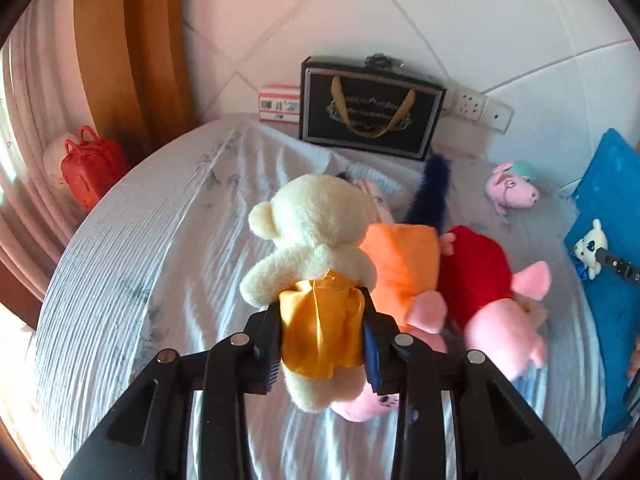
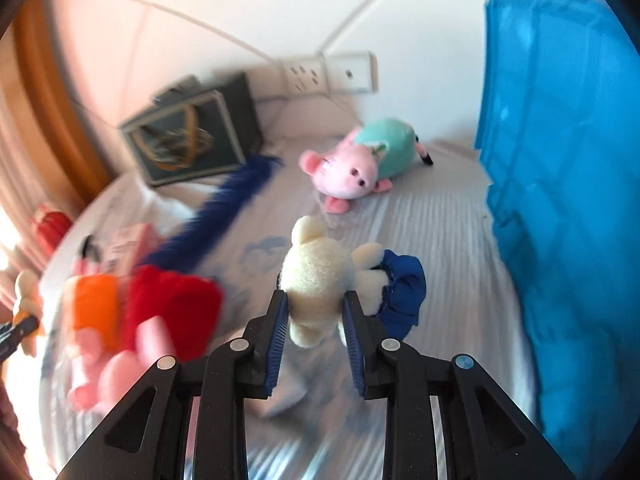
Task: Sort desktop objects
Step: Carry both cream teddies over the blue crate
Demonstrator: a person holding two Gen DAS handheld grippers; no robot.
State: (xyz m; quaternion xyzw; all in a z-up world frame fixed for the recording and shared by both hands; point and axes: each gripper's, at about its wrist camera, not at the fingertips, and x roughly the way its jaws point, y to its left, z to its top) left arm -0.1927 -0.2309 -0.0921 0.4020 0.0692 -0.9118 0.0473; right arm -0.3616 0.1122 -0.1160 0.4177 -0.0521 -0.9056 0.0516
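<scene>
My left gripper (image 1: 323, 300) is shut on a cream teddy bear in a yellow dress (image 1: 316, 256) and holds it above the bed sheet (image 1: 160, 240). My right gripper (image 2: 316, 300) is shut on a small white bear in a blue dress (image 2: 320, 280), held above the sheet next to a blue crate (image 2: 560, 160). That small bear also shows at the right of the left wrist view (image 1: 591, 247), against the crate (image 1: 612, 200). Two large pig plushes, one in orange (image 1: 404, 264) and one in red (image 1: 480, 276), lie on the sheet. The right wrist view is blurred.
A small pink pig in a teal dress (image 2: 360, 160) lies near the wall. A black gift bag (image 1: 372, 108), a red and white box (image 1: 279, 104) and a wall socket (image 1: 476, 106) stand at the back. A blue fluffy strip (image 1: 430, 196) and a red bag (image 1: 92, 164) are also there.
</scene>
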